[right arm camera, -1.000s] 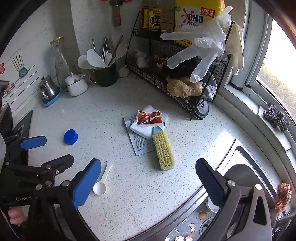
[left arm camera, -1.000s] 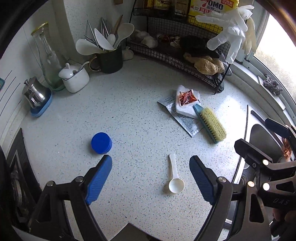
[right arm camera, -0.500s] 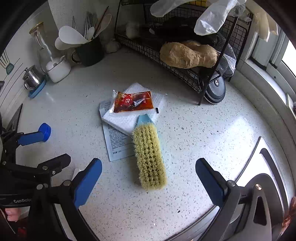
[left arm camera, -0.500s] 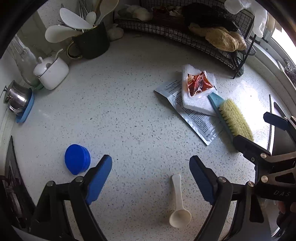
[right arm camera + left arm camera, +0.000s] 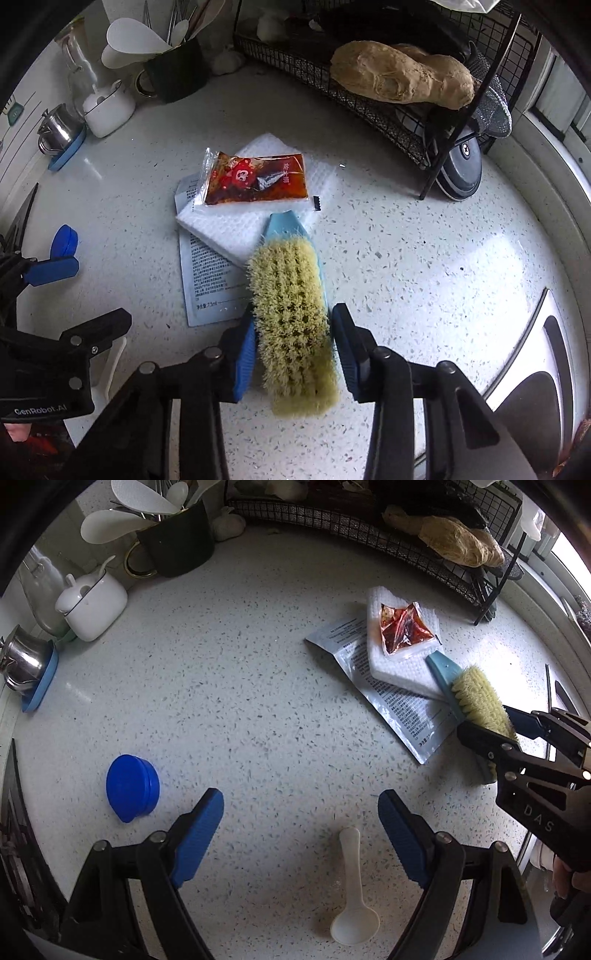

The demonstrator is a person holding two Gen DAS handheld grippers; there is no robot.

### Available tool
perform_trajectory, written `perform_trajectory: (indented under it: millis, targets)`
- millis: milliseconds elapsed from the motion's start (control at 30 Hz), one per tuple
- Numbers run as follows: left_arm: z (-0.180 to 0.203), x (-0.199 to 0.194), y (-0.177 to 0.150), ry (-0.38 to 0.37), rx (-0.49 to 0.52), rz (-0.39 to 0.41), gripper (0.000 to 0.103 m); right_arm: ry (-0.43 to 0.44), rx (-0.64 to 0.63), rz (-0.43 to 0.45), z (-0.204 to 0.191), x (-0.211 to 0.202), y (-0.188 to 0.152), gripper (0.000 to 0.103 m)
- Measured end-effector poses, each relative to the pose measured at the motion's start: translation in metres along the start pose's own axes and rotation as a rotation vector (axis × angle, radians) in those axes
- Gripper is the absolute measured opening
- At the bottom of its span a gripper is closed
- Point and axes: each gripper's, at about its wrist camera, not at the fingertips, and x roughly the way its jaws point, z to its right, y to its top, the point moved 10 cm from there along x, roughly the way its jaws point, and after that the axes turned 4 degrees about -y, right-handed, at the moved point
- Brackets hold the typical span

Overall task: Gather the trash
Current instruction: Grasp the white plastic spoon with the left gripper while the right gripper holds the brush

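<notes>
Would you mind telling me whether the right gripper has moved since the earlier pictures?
Yes. The right gripper has dropped toward the counter onto the scrubbing brush, and its jaws have just been closing around it.

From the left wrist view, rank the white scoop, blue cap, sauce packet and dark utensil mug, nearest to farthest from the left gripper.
1. white scoop, between the left gripper's fingers, toward the right one
2. blue cap, left
3. sauce packet, upper right, on the white pad
4. dark utensil mug, far back left

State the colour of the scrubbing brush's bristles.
Pale yellow; the scrubbing brush shows best in the right wrist view.
</notes>
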Motion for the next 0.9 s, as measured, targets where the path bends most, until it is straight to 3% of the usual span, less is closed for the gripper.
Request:
perform_trajectory:
  millis: [233,567,800,833,900]
  targets:
    - [0.012,-0.013,-0.018,-0.055,0.035,0.006,0.084,0.008,0.033,0.053,-0.009,-0.036,-0.026,0.037]
    - [0.024,-0.016,-0.057,-0.103,0.046,-0.053,0.084,0.011,0.108,0.026,-0.006,-0.056,-0.072,0.037]
    - [0.025,-0.005,-0.065,-0.077,0.066,-0.069,0.084,0.013,0.129,0.012,-0.001,-0.053,-0.086,0.037]
    - [0.028,-0.002,-0.063,-0.072,0.066,-0.067,0.083,0.011,0.130,0.012,0.001,-0.054,-0.087,0.037]
    - [0.030,-0.002,-0.065,-0.076,0.069,-0.070,0.070,0.006,0.133,0.016,0.005,-0.058,-0.083,0.037]
